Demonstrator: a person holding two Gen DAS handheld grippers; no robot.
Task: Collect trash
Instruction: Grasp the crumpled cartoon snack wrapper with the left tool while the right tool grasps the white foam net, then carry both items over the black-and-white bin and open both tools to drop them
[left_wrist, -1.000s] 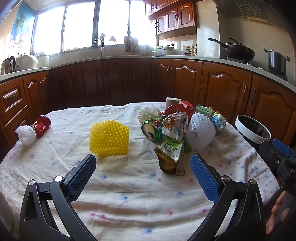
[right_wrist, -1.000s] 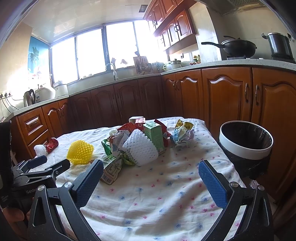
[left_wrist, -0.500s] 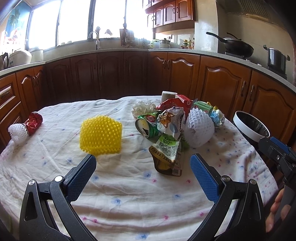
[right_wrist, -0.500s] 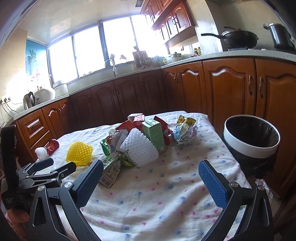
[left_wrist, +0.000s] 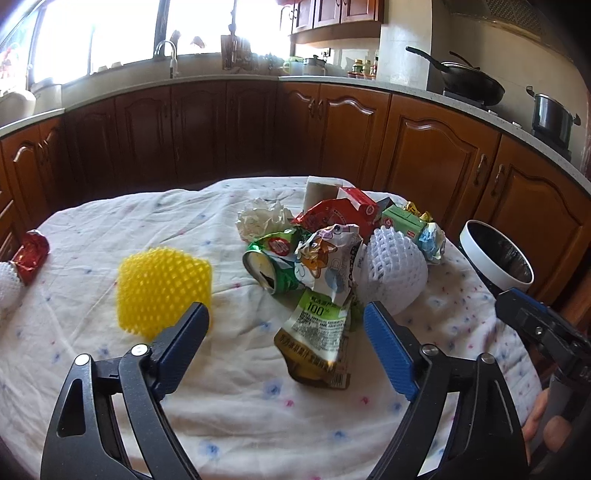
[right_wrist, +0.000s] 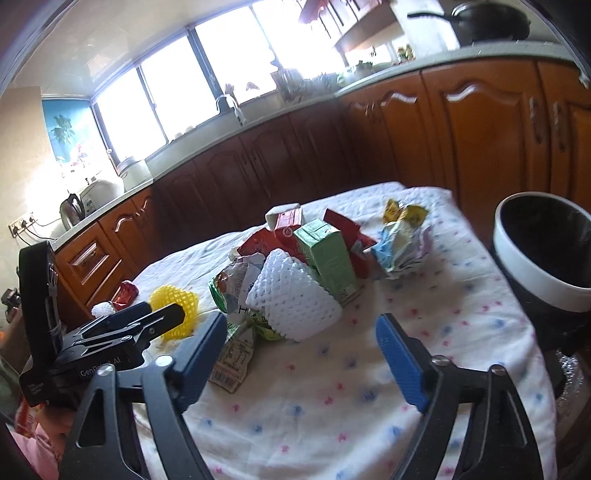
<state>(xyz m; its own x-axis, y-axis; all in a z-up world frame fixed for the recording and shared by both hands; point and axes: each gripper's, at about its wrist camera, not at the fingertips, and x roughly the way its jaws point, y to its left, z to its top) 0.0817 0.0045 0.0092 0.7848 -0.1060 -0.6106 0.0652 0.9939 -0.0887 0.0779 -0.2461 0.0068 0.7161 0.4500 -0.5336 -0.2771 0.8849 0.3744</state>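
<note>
Both tools hang over the near cloth with jaws spread wide and nothing between them: the left gripper (left_wrist: 284, 343) and the right gripper (right_wrist: 301, 350). Just beyond the left one lies a flattened juice pouch (left_wrist: 317, 332), light, limp and probably slick; pinching its crumpled upper edge looks safest. Behind the pouch sits a dented green can (left_wrist: 273, 269), and to the pouch's right a soft white foam net (left_wrist: 395, 269). Right of the heap, off the table edge, stands the bin (right_wrist: 546, 251).
</note>
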